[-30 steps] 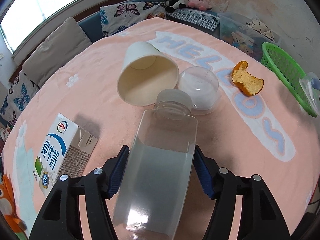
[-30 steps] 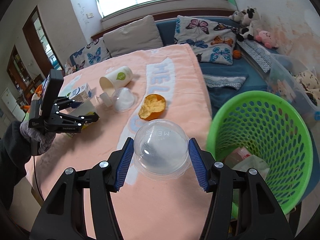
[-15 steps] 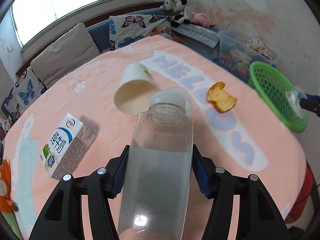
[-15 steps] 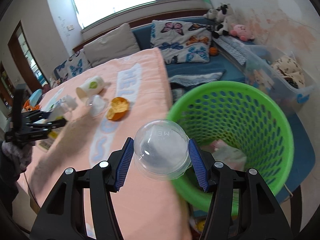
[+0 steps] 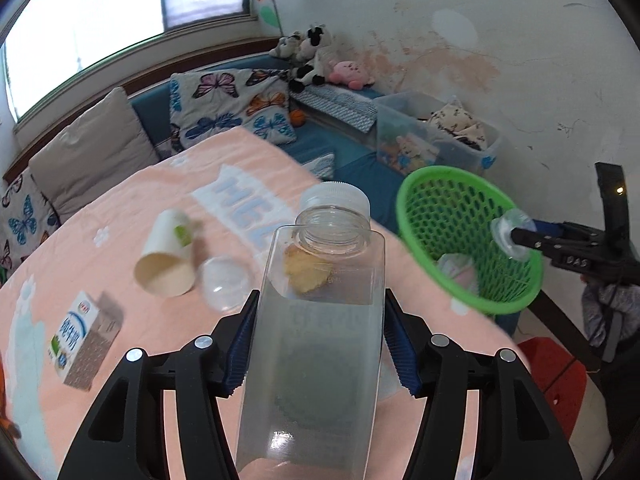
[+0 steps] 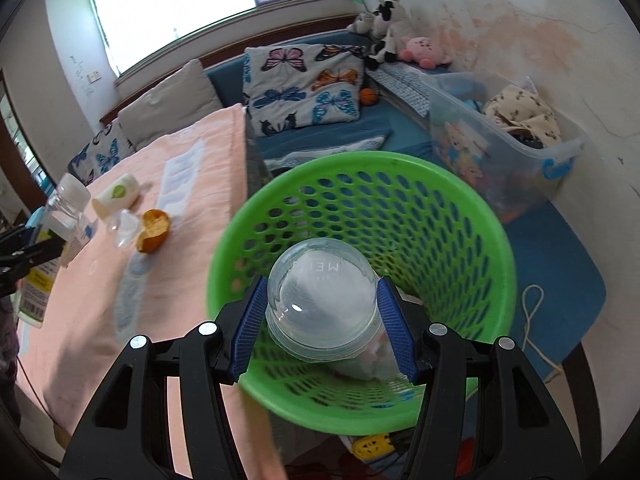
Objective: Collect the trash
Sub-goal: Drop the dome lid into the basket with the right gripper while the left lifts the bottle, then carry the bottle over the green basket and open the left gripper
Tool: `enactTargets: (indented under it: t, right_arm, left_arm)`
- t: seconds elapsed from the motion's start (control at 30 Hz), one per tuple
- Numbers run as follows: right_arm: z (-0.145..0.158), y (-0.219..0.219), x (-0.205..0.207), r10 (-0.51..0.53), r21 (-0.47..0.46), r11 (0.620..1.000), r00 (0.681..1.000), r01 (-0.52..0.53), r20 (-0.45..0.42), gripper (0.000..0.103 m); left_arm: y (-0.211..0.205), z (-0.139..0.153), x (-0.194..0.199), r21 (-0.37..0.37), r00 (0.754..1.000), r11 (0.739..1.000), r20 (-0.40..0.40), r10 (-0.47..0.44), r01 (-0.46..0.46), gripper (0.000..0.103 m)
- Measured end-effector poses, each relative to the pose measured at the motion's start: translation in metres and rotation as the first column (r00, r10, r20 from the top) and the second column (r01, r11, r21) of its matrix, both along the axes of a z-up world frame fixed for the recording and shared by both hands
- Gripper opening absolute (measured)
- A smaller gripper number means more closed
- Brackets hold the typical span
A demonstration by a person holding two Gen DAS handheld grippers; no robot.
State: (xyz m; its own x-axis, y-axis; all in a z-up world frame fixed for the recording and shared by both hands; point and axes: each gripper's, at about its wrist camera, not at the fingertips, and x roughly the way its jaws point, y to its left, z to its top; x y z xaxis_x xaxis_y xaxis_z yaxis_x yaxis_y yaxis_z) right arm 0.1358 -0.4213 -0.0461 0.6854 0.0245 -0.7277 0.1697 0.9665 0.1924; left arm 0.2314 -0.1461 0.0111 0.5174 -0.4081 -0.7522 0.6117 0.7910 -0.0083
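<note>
My left gripper (image 5: pixel 318 340) is shut on a clear square plastic bottle (image 5: pixel 316 344) with a white cap, held up above the peach table (image 5: pixel 160 344). My right gripper (image 6: pixel 322 320) is shut on a clear dome lid (image 6: pixel 322 300), held over the open mouth of the green mesh basket (image 6: pixel 440 224), which has crumpled paper inside. In the left wrist view the basket (image 5: pixel 452 216) stands off the table's right side with the right gripper (image 5: pixel 516 236) above its rim. On the table lie a paper cup (image 5: pixel 168 260), another dome lid (image 5: pixel 226 282), a milk carton (image 5: pixel 82 340) and an orange peel (image 6: pixel 152 226).
A blue sofa with butterfly cushions (image 6: pixel 304 84) and stuffed toys (image 5: pixel 316 56) runs behind the table. A clear storage bin (image 6: pixel 504 144) stands by the wall right of the basket. A red stool (image 5: pixel 552 372) is on the floor below the basket.
My right gripper carried the dome lid from the table edge to over the basket. My left gripper lifted the bottle higher and turned toward the basket.
</note>
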Motion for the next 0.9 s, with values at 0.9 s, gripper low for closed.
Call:
enactTargets:
  t: [0.9]
  right_arm:
    - [0.008,-0.048,-0.046,-0.08,0.035,0.996,0.994,0.078,0.078,0.067]
  left_arm:
    - [-0.179,-0.008,0.006,-0.102,0.988,0.985,-0.06,-0.143,0.137,0.056]
